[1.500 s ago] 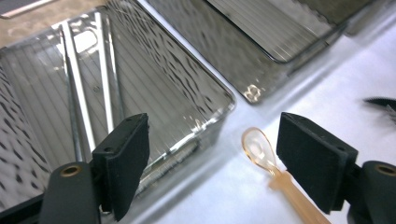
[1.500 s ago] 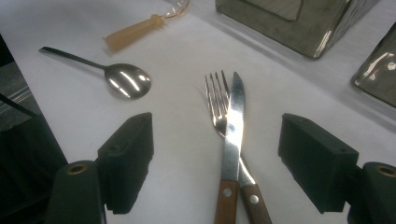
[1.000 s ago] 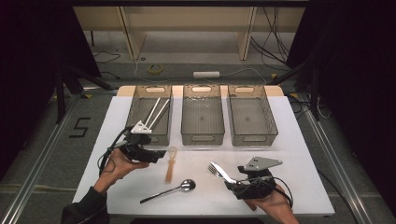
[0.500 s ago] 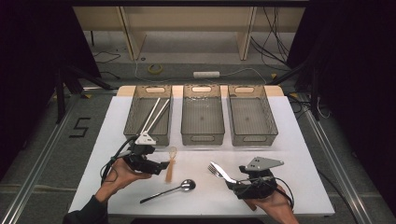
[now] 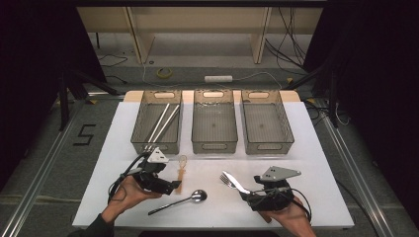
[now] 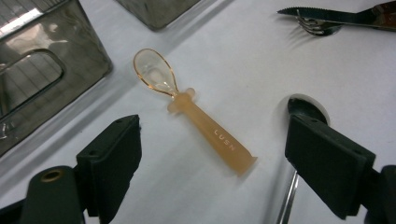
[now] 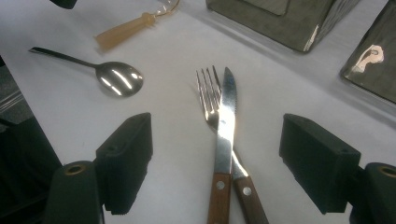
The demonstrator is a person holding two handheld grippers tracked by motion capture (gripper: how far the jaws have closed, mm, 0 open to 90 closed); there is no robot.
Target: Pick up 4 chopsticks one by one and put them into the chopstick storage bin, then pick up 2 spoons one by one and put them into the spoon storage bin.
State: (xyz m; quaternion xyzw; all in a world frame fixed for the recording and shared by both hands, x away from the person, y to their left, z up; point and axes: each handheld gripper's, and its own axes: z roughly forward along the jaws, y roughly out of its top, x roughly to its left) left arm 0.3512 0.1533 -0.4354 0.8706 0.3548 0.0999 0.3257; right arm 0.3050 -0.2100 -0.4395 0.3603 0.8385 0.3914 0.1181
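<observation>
A white table (image 5: pixel 316 148) stands in a dark room, with three wire baskets in a row along its far side. The left gripper (image 6: pixel 210 158) hovers low over the table with its jaws spread wide and nothing in them; the amber plastic spoon (image 6: pixel 196 116) lies between them, just ahead, with its handle end towards the gripper and its clear bowl pointing away to the left basket (image 5: pixel 157 123). The metal spoon (image 6: pixel 299 105) lies just beside the gripper's right-hand jaw, which partly hides it. The right gripper (image 7: pixel 215 172) is also wide open and empty, with the knife (image 7: pixel 225 135) lying across the fork (image 7: pixel 208 100) between its jaws, wooden handles nearest. Two pale sticks (image 5: pixel 163 122) rest in the left basket.
</observation>
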